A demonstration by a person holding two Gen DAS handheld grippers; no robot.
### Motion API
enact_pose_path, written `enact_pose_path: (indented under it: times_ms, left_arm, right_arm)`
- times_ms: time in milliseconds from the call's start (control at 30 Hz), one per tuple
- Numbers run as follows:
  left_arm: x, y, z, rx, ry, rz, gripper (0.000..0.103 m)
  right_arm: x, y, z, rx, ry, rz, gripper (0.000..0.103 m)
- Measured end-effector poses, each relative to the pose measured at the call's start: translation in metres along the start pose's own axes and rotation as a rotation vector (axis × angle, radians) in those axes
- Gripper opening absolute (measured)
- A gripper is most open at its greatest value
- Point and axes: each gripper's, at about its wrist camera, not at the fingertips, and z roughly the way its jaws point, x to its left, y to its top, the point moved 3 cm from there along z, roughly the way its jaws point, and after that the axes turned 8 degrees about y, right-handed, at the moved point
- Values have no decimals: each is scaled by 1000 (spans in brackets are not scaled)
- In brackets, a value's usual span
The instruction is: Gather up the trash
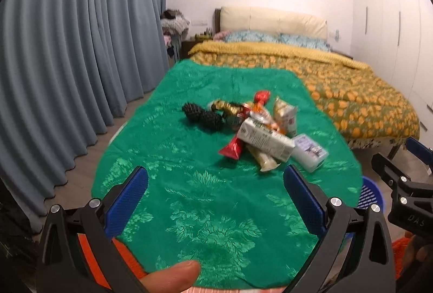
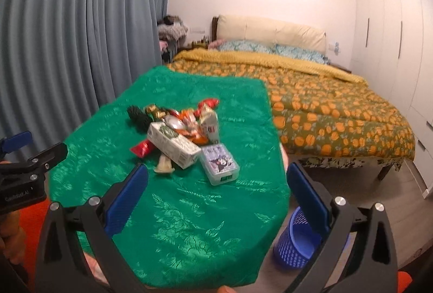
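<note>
Right wrist view — trash pile [image 2: 184,136]: crumpled wrappers, cartons — heaped.

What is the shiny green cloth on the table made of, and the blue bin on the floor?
The green patterned tablecloth looks like satin or a similar silky woven fabric: it gleams, and raised leaf and flower shapes catch the light. The blue mesh-sided wastebasket looks like moulded plastic: an even colour, with a regular grid of small holes in its wall. I can't be sure of either.
</note>
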Motion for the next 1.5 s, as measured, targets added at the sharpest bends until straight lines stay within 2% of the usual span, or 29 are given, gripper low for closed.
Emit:
enact_pose_path:
  times_ms: [133,267,400,600,633,667,700,733,833,933,1033,1233,1500]
  left_arm:
    - [-1,-1,27,40,14,2,99]
    - [0,4,23,27,15,-10,99]
    - [5,11,-18,-46,0,-19,99]
    - [24,9,-117,-187,-28,-44,99]
    - [28,7,-133,-219,-47,-33,99]
    - [30,5,-138,-231,-32,-12,99]
    - [32,5,-136,-214,12,6,99]
    - [35,6,-133,-208,12,-12,99]
    - [40,10,-122,-167,-39,-65,99]
    - [36,7,-117,-174,-4,-36,99]
    - [34,7,-110,-157,-9,-37,99]
    - [30,14,-97,-154,4,-29,99]
    - [26,25,-65,-136,33,-23,99]
  right_arm:
    - [-4,-5,33,46,5,11,99]
    - [-4,-2,29,38,-1,7,99]
    - [5,6,-11,-29,-17,-11,99]
    - [29,9,-110,-162,-2,-34,98]
    - [32,7,-119,-178,20,-60,98]
    - [34,8,-116,-156,3,-85,98]
    - [32,10,-109,-139,-18,-92,98]
    - [27,13,-106,-150,-11,-57,98]
    - [18,12,-100,-133,25,23,99]
    - [23,10,-96,-134,-18,-37,98]
    - [22,9,-93,-126,5,-17,98]
    - [27,14,-87,-131,-2,-49,99]
    - [22,23,-56,-106,7,-55,99]
